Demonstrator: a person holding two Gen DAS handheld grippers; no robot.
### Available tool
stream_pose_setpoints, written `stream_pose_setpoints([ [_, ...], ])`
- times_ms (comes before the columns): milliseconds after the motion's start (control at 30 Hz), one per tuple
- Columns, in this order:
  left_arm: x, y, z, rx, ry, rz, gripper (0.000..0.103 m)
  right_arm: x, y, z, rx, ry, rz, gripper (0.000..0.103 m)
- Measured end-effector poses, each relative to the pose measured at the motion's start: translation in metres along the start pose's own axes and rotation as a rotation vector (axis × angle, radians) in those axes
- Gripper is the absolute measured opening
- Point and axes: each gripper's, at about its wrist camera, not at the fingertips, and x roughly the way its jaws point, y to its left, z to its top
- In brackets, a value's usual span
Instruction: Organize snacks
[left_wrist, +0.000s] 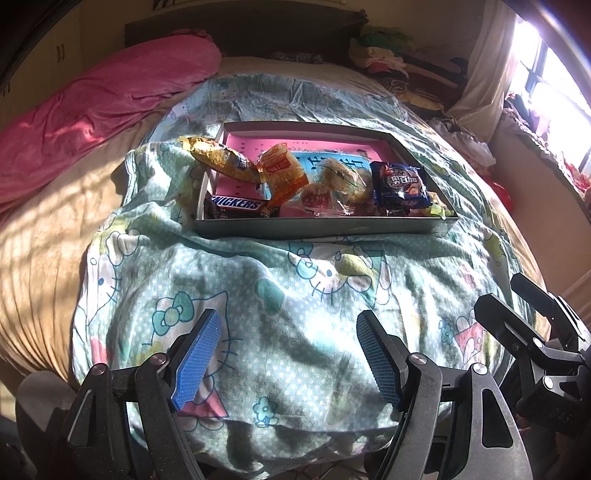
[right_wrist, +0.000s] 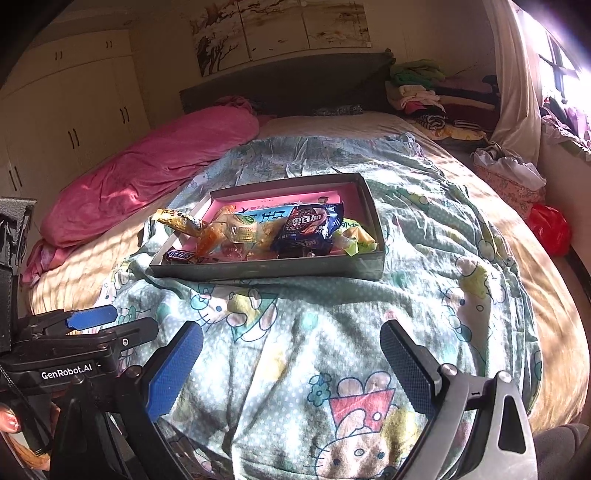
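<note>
Gripping crinkly, light snack packets (left_wrist: 317, 181) needs their sealed edges; both your hand-held grippers (left_wrist: 290, 356) (right_wrist: 291, 373) hang spread, empty.

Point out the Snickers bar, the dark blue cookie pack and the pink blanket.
Snickers bar (left_wrist: 234, 202), left wrist view, on its logo.
Dark blue cookie pack (left_wrist: 400, 184), left wrist view, on its front.
Pink blanket (right_wrist: 155, 173), right wrist view, mid-fold.
</note>
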Motion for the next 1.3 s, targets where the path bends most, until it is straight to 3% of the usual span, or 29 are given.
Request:
stream_pose_setpoints([
  [1300, -0.0004, -0.0034, -0.0002, 0.025, -0.008, 0.036, 0.077, 0.0016, -0.0031, 0.0004, 0.004, -0.002, -0.014, 0.097],
])
